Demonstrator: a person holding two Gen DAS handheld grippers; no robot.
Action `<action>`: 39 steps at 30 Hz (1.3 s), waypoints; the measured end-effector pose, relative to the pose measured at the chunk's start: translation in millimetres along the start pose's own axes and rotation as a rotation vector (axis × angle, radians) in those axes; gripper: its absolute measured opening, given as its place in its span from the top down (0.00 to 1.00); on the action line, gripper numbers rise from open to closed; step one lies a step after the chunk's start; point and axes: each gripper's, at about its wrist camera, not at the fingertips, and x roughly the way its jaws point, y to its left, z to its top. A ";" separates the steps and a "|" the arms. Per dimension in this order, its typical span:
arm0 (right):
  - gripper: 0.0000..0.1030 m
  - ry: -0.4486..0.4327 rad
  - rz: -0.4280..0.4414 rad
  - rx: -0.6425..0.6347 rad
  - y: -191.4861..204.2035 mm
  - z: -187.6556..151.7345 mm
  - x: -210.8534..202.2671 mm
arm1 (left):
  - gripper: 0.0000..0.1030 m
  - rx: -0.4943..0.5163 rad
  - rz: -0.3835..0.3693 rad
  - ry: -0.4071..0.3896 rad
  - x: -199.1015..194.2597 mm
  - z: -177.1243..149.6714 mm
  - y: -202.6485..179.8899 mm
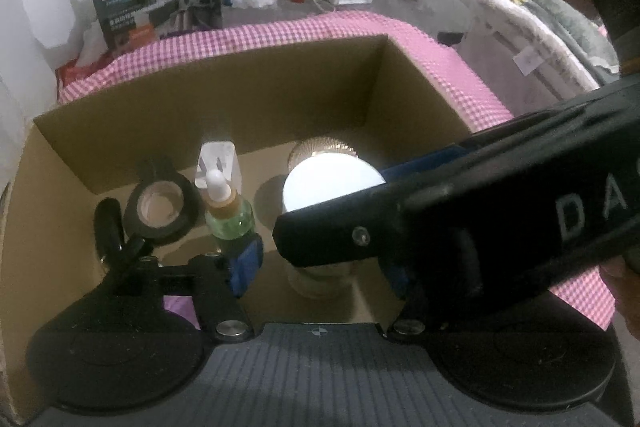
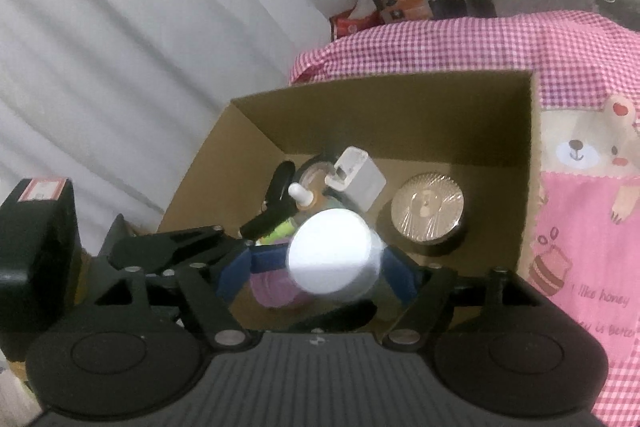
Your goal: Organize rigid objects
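So this one's mid-placement: the right gripper [image 2: 334,259] has its blue pads clamped on either side of a white-capped jar [image 2: 331,254] and holds it over the open cardboard box [image 2: 400,115], which sits on a pink checked cloth [image 2: 440,43]. From the left wrist view the same jar [image 1: 330,187] shows up inside the box walls, with the right gripper's black body cutting across in front of it. Whether the jar's base is touching the box floor or hanging just above it, honestly can't tell from either angle.

The box already has a bunch of stuff in it: a roll of black tape [image 1: 160,207], a green dropper bottle [image 1: 230,217], a white charger plug [image 2: 356,175], a black clip-like thing [image 2: 276,199] and a round gold-lidded tin [image 2: 427,207]. The tin is just beside the jar on the right; the bottle and plug are close on the left.

The left gripper [image 1: 316,267] hovers at the near edge of the box. Its fingers look spread wide with nothing between them, though the right-hand finger is mostly hidden behind the other tool.

The likely next move is lowering the jar straight down into the gap between the tin and the bottle, then letting go. The tricky bit is probably the tight fit: opening the fingers could nudge the dropper bottle, which looks easy to tip.
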 end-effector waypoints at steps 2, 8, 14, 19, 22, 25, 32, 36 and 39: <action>0.27 -0.010 -0.001 0.008 0.1 1.2 -1.9 | 0.34 0.001 0.002 -0.014 -3.1 -0.5 0.1; 0.24 -0.049 -0.006 -0.001 5.8 1.8 -10.6 | 0.32 0.005 -0.013 -0.044 -11.4 -2.9 -1.7; 0.22 -0.057 0.002 0.000 9.8 1.6 -2.6 | 0.43 0.005 -0.006 -0.057 -6.6 -0.2 -6.2; 0.22 -0.048 -0.008 0.015 9.3 0.2 3.6 | 0.46 -0.046 -0.017 -0.059 -11.9 -2.0 -3.1; 0.22 -0.043 -0.009 0.017 10.1 -3.1 2.0 | 0.47 -0.051 -0.019 -0.061 -14.8 -2.6 -3.8; 0.22 -0.038 -0.018 0.021 11.3 -5.8 2.5 | 0.48 -0.059 -0.027 -0.060 -15.0 -2.2 -4.4; 0.22 -0.079 -0.019 0.023 11.3 -8.3 -7.4 | 0.30 0.019 0.014 -0.144 -28.1 -9.6 -14.2; 0.22 -0.182 -0.030 -0.003 22.0 -13.5 -35.5 | 0.18 0.068 0.022 -0.220 -51.0 -19.3 -20.3; 0.12 -0.280 -0.051 -0.027 34.8 -23.3 -61.8 | 0.08 0.057 -0.002 -0.268 -73.7 -29.5 -19.0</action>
